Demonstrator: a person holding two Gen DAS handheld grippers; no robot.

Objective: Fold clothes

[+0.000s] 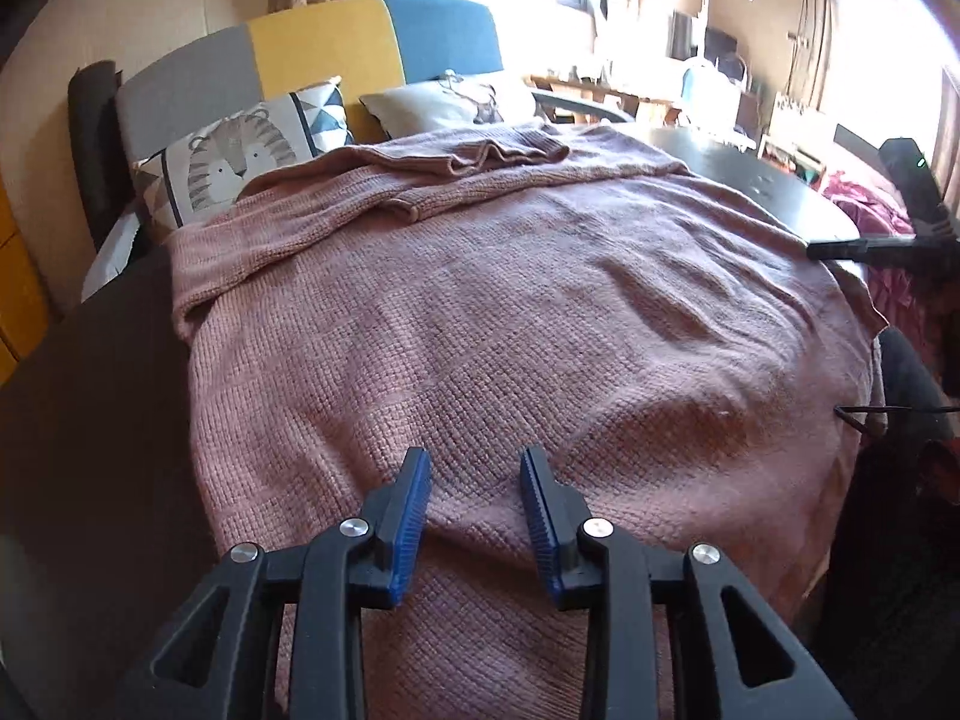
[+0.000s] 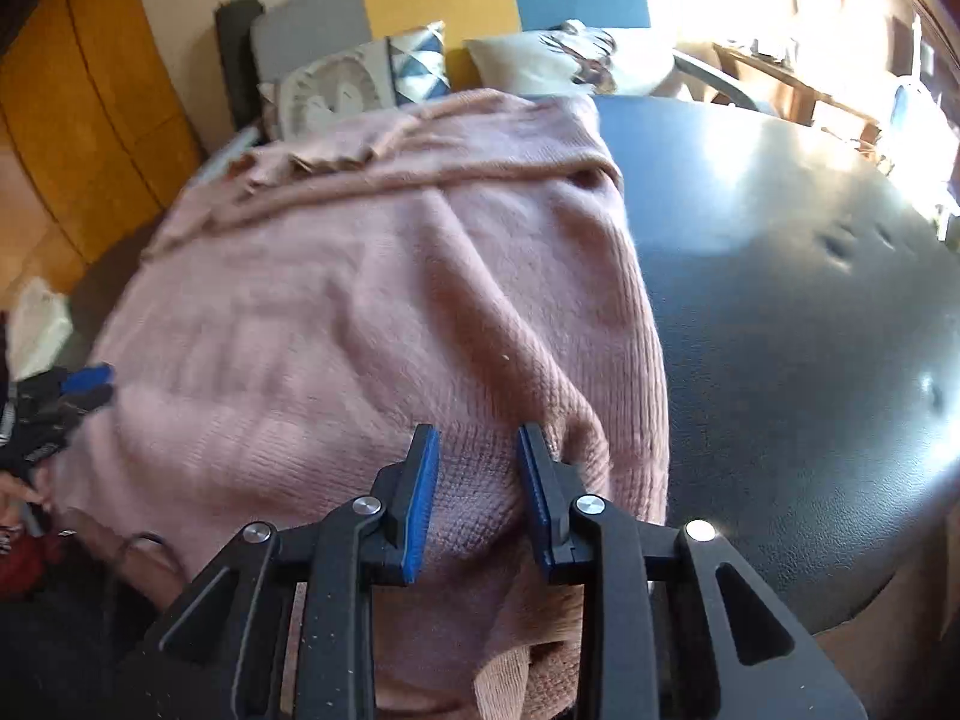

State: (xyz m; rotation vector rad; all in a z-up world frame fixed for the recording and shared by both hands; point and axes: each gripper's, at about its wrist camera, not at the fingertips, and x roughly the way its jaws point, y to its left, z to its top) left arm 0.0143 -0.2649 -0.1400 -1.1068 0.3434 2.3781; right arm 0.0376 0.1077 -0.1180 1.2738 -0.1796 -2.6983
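A pink knit sweater [image 1: 510, 312] lies spread over a dark table [image 1: 726, 159], with a sleeve folded across its far end [image 1: 480, 159]. My left gripper [image 1: 474, 474] hovers over the sweater's near part, open; the knit under its blue pads lies flat and unpinched. In the right wrist view, my right gripper [image 2: 477, 456] is shut on a thick bunch of the sweater [image 2: 360, 312] at its near right edge, and the fabric bulges up between the pads. The left gripper [image 2: 90, 378] shows at the left edge there. The right gripper [image 1: 831, 250] shows at the sweater's right edge.
Behind the table stands a sofa [image 1: 324, 42] with a grey, yellow and blue back, a lion cushion [image 1: 240, 162] and a pale cushion [image 1: 444, 99]. Red clothing [image 1: 864, 204] lies at the right. Bare tabletop [image 2: 780, 300] spreads to the sweater's right. A cluttered desk [image 1: 660, 96] stands by the window.
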